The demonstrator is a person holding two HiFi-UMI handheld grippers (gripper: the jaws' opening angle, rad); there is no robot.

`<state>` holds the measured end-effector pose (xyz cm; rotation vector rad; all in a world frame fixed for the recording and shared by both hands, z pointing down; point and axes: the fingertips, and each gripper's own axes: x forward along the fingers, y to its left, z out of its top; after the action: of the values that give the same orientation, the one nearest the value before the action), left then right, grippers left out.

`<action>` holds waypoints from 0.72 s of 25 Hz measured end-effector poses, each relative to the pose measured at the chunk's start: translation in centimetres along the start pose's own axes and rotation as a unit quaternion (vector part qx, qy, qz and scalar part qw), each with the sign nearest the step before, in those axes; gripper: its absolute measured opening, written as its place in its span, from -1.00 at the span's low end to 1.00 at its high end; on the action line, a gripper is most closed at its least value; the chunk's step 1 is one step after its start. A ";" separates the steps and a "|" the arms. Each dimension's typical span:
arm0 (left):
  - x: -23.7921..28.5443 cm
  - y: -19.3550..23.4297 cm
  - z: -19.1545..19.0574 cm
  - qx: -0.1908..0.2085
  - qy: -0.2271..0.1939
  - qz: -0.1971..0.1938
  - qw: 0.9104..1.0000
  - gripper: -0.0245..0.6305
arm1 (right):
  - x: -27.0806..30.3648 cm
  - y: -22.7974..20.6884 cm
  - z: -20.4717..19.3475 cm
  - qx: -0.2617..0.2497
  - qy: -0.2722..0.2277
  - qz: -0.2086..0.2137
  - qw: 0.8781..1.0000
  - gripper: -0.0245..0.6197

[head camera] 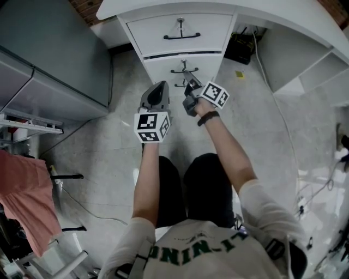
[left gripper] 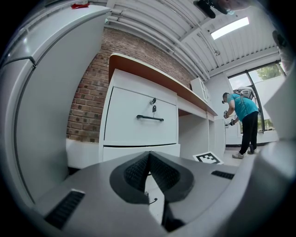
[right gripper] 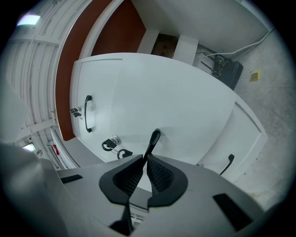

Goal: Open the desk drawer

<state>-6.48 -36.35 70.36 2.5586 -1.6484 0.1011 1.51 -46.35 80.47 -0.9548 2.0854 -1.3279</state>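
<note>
A white desk (head camera: 283, 16) carries a stack of drawers. The top drawer (head camera: 155, 27) has a black bar handle (head camera: 181, 36). Below it is the middle drawer (head camera: 161, 64), (right gripper: 185, 97). My right gripper (head camera: 187, 80), (right gripper: 145, 159) is shut on that drawer's black handle (right gripper: 154, 138), whose end sticks out past the pads. A key on a ring (right gripper: 111, 143) hangs in the lock beside it. My left gripper (head camera: 161, 86), (left gripper: 149, 157) hangs to the left of the right one, shut, with nothing in it.
A grey cabinet (head camera: 54, 60) stands left of the drawers. A black box (head camera: 240, 48) with cables sits under the desk to the right. A lower drawer handle (right gripper: 227, 164) shows below. A person in a teal shirt (left gripper: 243, 115) stands far off.
</note>
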 end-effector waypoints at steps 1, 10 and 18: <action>0.0 -0.1 0.0 -0.001 -0.001 -0.001 1.000 -0.93 | -0.2 0.0 -0.1 0.002 0.000 -0.002 1.000 -0.84; -0.7 0.0 0.4 -0.009 -0.008 -0.002 1.000 -0.93 | -1.7 0.4 -1.2 0.004 0.002 -0.013 1.000 -0.84; -2.0 0.0 1.0 -0.011 -0.021 -0.008 1.000 -0.93 | -3.3 1.0 -2.4 0.030 0.010 -0.016 0.999 -0.84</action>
<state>-7.27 -34.66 69.18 2.5752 -1.6326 0.0293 1.61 -42.10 80.63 -0.9555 2.0410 -1.4141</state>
